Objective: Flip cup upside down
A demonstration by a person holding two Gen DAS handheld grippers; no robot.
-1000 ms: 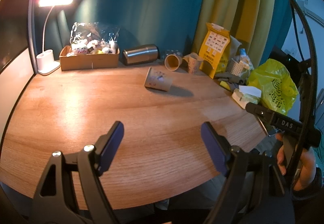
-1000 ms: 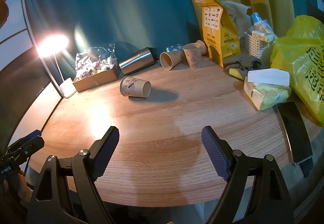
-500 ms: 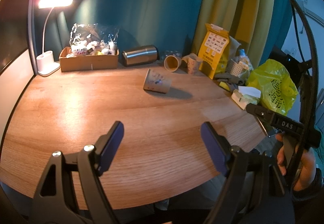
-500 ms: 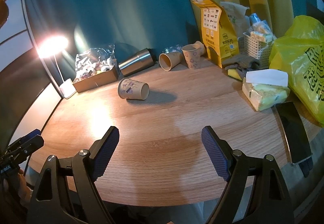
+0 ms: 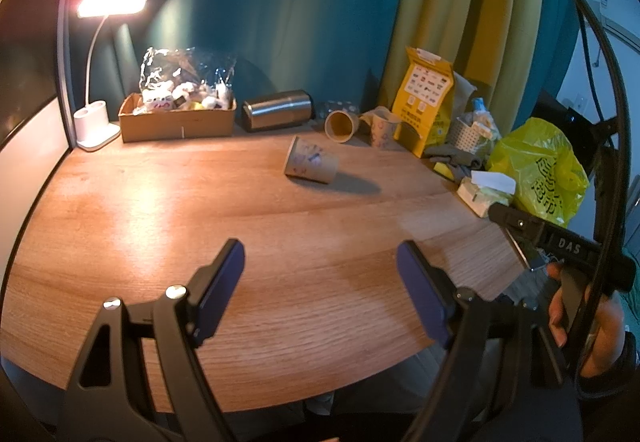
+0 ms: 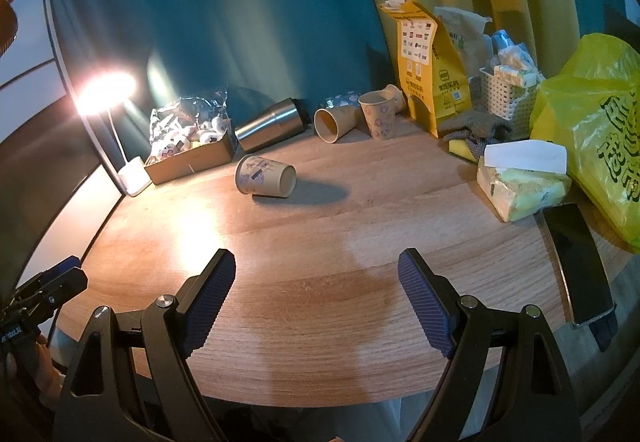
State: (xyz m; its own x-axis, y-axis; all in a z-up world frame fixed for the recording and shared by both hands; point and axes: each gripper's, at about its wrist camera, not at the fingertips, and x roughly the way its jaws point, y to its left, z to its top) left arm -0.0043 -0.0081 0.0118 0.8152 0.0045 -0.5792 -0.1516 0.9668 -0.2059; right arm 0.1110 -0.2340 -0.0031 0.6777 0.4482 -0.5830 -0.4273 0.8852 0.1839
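Observation:
A paper cup with purple print [image 5: 311, 162] lies on its side on the wooden table [image 5: 200, 226], toward the back middle; it also shows in the right wrist view [image 6: 265, 177], its base turned toward the right. My left gripper [image 5: 320, 262] is open and empty over the table's front edge, far from the cup. My right gripper [image 6: 316, 274] is open and empty, also near the front edge. The right gripper's body and the hand holding it show at the right of the left wrist view [image 5: 560, 246].
At the back stand a cardboard box of wrapped items [image 5: 178, 114], a lit desk lamp [image 5: 96, 122], a steel tumbler on its side [image 5: 278, 110], two more paper cups [image 6: 360, 118], and a yellow paper bag [image 6: 424, 62]. At right lie a tissue pack [image 6: 520, 182], a phone [image 6: 580, 262], and a yellow plastic bag [image 6: 600, 122].
Both views have shifted slightly; the cup sits a little farther and more to the left in the frames. Both grippers stay open and the cup has not been touched.

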